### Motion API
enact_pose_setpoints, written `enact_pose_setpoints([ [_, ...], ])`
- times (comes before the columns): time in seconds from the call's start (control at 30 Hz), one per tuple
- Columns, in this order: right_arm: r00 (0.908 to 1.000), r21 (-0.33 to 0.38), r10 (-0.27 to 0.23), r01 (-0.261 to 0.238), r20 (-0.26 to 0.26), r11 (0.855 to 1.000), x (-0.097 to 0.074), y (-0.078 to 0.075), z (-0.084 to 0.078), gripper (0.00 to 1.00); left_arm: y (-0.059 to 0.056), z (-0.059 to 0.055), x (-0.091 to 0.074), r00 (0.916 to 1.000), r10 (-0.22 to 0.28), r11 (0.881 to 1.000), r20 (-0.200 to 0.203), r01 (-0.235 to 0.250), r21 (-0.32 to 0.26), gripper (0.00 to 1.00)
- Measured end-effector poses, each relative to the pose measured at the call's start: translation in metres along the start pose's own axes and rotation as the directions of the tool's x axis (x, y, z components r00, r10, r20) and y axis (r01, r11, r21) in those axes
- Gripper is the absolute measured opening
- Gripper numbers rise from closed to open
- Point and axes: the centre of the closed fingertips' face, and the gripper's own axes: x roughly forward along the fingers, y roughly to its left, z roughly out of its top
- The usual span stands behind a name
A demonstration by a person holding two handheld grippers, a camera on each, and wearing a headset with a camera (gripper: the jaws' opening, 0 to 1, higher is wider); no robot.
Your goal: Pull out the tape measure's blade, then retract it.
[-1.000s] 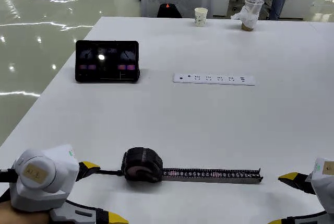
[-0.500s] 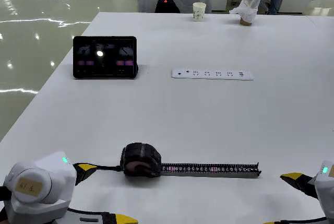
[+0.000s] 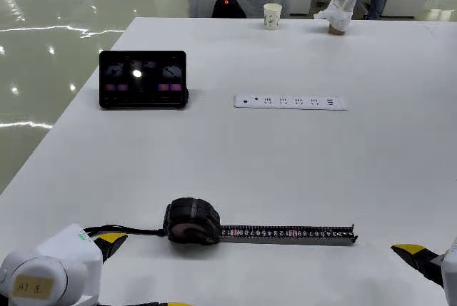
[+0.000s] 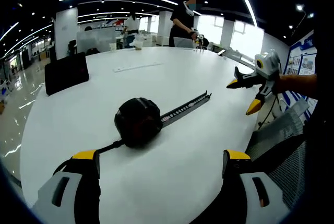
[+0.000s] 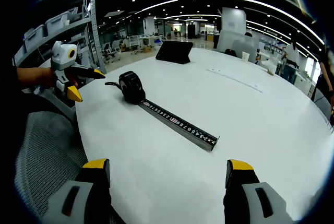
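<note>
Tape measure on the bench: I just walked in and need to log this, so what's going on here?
A person holds two grippers at a white table. The tape measure lies there with its blade pulled out. The left gripper is open at one end, the right gripper open past the blade's tip; neither touches it. Retraction is not yet done.

the head view is looking forward and down from the near edge of the table (image 3: 300,170), taking in most of its top. the view on the left tool (image 4: 162,156) is sitting low, facing close along the tape measure (image 4: 138,122) from its case end. the view on the right tool (image 5: 168,164) is facing back from the opposite end. all three are sharing the tape measure.
</note>
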Motion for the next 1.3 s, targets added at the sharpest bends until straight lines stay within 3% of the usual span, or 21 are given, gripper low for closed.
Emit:
enact_pose_setpoints([
  [0.3,0.9995,0.032,-0.022,0.022,0.024,0.999,-0.005,0.006,0.006,0.95,-0.001,0.004,-0.003,0.9992,0.032,0.999,0.023,-0.031,-0.026,0.99],
  [0.57,0.9984,0.050,-0.038,0.036,0.041,0.998,-0.007,0.010,0.012,0.97,-0.010,0.006,-0.003,0.9986,0.041,0.998,0.034,-0.040,-0.045,0.99],
  [0.9,0.9965,0.067,-0.066,0.063,0.052,0.996,-0.007,0.015,0.019,0.97,-0.015,0.017,-0.003,0.9939,0.091,0.991,0.062,-0.085,-0.099,0.99],
  [1.3,0.9952,0.069,-0.081,0.077,0.054,0.995,-0.008,0.026,0.026,0.97,-0.026,0.017,-0.001,0.9935,0.107,0.990,0.039,-0.103,-0.095,0.99],
])
